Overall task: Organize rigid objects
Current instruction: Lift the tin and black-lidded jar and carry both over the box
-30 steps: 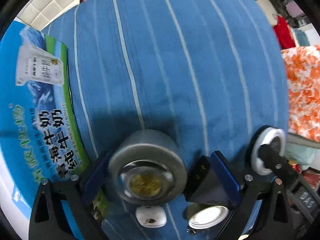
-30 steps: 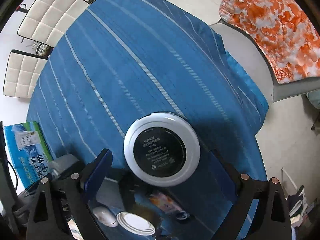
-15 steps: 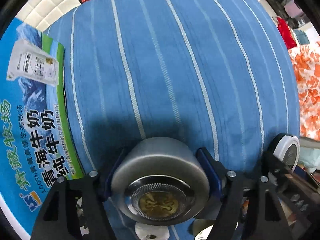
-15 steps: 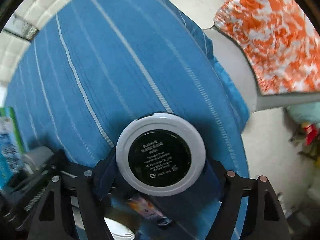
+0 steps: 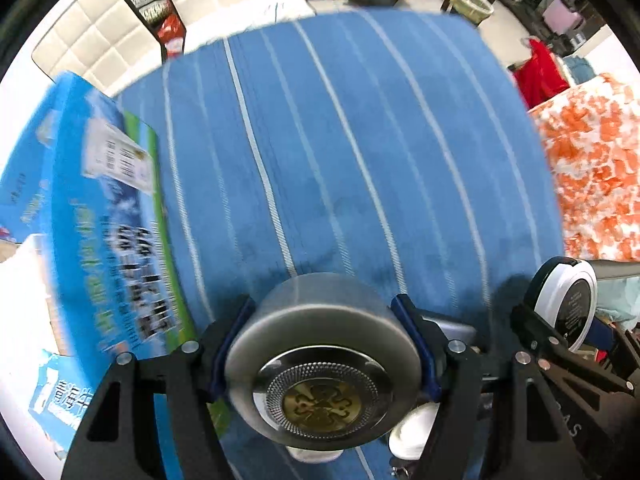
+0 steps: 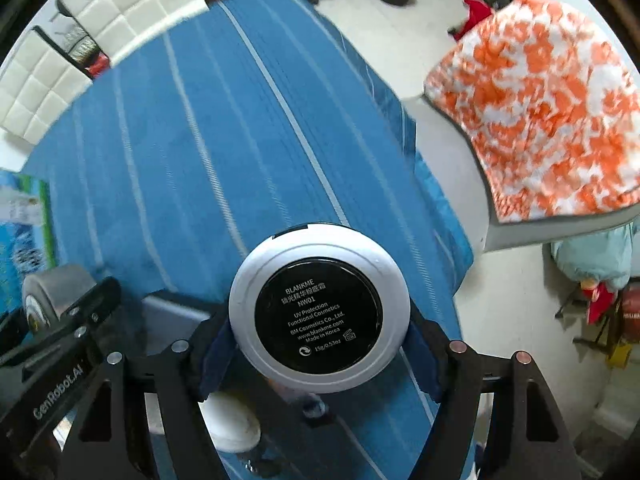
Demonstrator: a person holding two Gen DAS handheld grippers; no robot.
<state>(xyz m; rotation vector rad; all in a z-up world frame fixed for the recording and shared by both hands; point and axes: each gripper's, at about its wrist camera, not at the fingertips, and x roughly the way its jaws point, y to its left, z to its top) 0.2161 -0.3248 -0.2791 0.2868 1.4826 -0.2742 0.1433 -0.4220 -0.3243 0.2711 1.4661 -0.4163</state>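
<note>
Both lifted; only right view reads compact (image 6: 319,312) label.

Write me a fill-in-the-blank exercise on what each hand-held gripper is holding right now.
1. The left hand-held gripper is shut on a grey metal ____.
2. The right hand-held gripper is shut on a round white ____ with a black label.
3. Both grippers hang over a ____ cloth with white stripes.
4. The milk carton box lies on the cloth's ____ side.

Missing words: tin; compact; blue; left

The tabletop (image 5: 320,140) has a blue striped cloth (image 6: 180,160); a blue milk carton (image 5: 100,220) lies at its left edge.
</note>
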